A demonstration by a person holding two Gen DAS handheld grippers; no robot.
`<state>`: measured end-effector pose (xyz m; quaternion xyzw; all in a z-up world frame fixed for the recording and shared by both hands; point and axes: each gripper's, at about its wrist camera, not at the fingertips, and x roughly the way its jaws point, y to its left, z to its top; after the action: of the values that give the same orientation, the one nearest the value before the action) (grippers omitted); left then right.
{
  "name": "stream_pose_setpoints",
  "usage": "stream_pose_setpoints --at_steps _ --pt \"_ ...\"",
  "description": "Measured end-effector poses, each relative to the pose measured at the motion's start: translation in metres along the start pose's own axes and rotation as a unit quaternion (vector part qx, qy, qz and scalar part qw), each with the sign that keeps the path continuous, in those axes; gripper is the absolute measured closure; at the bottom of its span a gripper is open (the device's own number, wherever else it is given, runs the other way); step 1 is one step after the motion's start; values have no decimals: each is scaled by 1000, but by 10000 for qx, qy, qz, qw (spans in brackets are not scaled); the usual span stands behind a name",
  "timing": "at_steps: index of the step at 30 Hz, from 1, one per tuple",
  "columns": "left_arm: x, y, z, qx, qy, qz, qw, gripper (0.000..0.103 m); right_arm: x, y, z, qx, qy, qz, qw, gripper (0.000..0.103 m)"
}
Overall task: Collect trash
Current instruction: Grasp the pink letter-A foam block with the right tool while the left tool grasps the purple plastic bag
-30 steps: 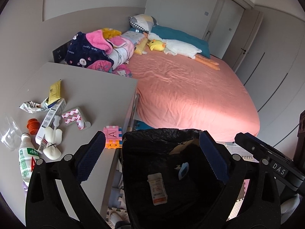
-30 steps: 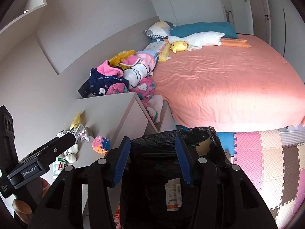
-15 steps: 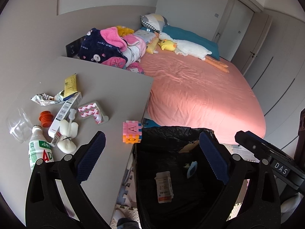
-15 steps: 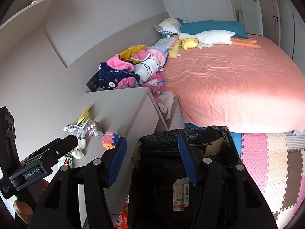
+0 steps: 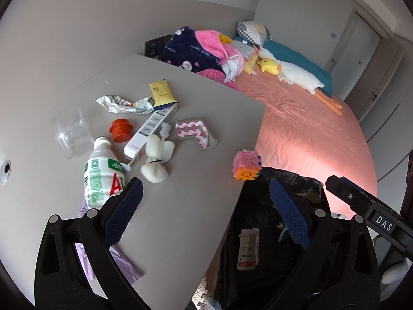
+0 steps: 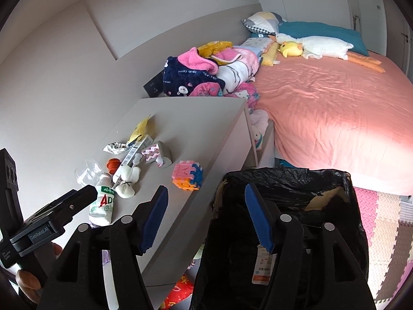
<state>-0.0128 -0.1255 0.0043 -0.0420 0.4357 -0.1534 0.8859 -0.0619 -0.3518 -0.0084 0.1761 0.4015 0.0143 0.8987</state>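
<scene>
While the white drink bottle point(image 5: 99, 173) lies on the grey table point(image 5: 185, 206) just beyond the left gripper point(image 5: 204, 206)'s left fingertip, both grippers stand spread and empty, the right gripper point(image 6: 206, 217)'s jaws having just been widening, its right finger over the black-lined bin point(image 6: 333, 180).

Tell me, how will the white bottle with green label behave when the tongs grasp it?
The bottle lies on its side on the table, so it may roll. It looks like uncapped plastic, probably light, and may dent.
</scene>
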Motion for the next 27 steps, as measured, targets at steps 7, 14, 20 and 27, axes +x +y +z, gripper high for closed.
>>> stream_pose_setpoints --at_steps 7,14,20,27 --pt "-5 39 -12 -377 33 376 9986 8 31 23 -1 -213 284 152 9993 40" --pt "1 86 -31 -800 238 757 9936 8 70 42 -6 -330 458 87 9984 39" --pt "18 117 -46 -1019 501 1115 9873 12 98 46 -7 -271 476 -120 9984 39" --pt "43 144 -65 -1203 995 1310 9790 30 130 43 -5 -144 572 -418 9974 39"
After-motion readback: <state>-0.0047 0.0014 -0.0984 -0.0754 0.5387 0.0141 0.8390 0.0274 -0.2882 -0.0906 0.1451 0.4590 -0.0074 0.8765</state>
